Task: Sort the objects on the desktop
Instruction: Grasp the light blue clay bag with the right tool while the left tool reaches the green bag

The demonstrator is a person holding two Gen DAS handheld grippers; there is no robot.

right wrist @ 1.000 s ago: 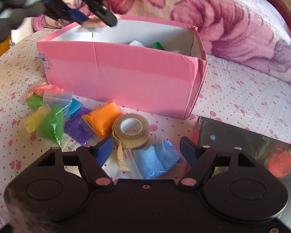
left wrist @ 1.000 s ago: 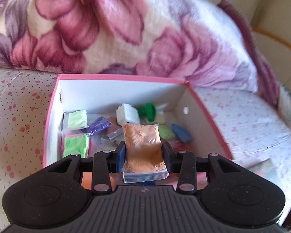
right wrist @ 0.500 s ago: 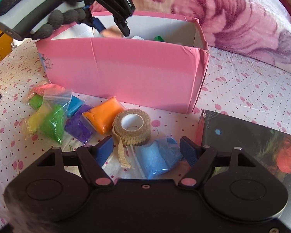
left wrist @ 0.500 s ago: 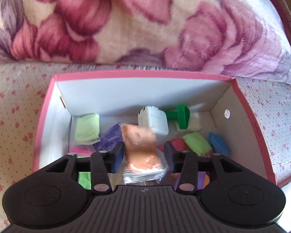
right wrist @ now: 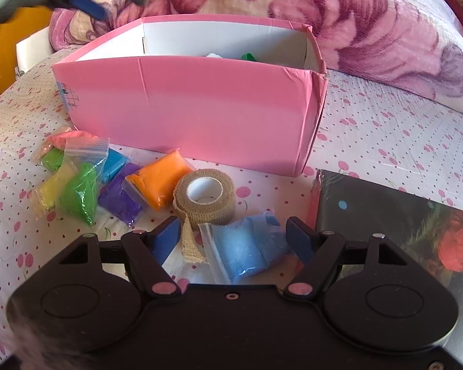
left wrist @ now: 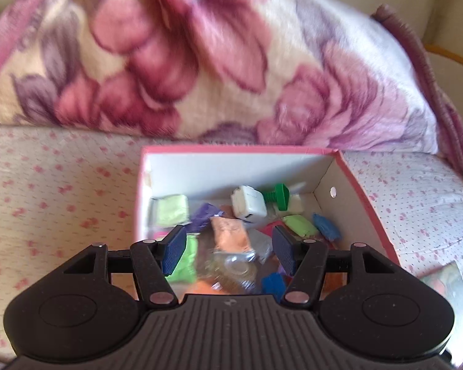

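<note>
My left gripper [left wrist: 228, 251] is open and empty above the pink box [left wrist: 367, 203]. A peach clay bag [left wrist: 230, 232] lies loose inside the box among a white cube [left wrist: 248, 205], a green screw toy [left wrist: 277, 195] and several coloured bags. The right wrist view shows the pink box [right wrist: 194, 114] from the front. My right gripper [right wrist: 233, 239] is open low over the table, with a blue clay bag [right wrist: 247, 251] between its fingers. A tan bandage roll [right wrist: 205, 195], an orange bag [right wrist: 159, 180], a purple bag [right wrist: 118, 199] and a green bag [right wrist: 78, 192] lie before the box.
A glossy dark booklet [right wrist: 395, 228] lies at the right on the spotted tablecloth [right wrist: 385, 129]. A flowered blanket [left wrist: 200, 55] is piled behind the box. The left gripper shows blurred at the top left of the right wrist view [right wrist: 86, 3].
My left gripper has opened and let the peach bag drop into the box, then pulled back and up. My right gripper has barely moved.
</note>
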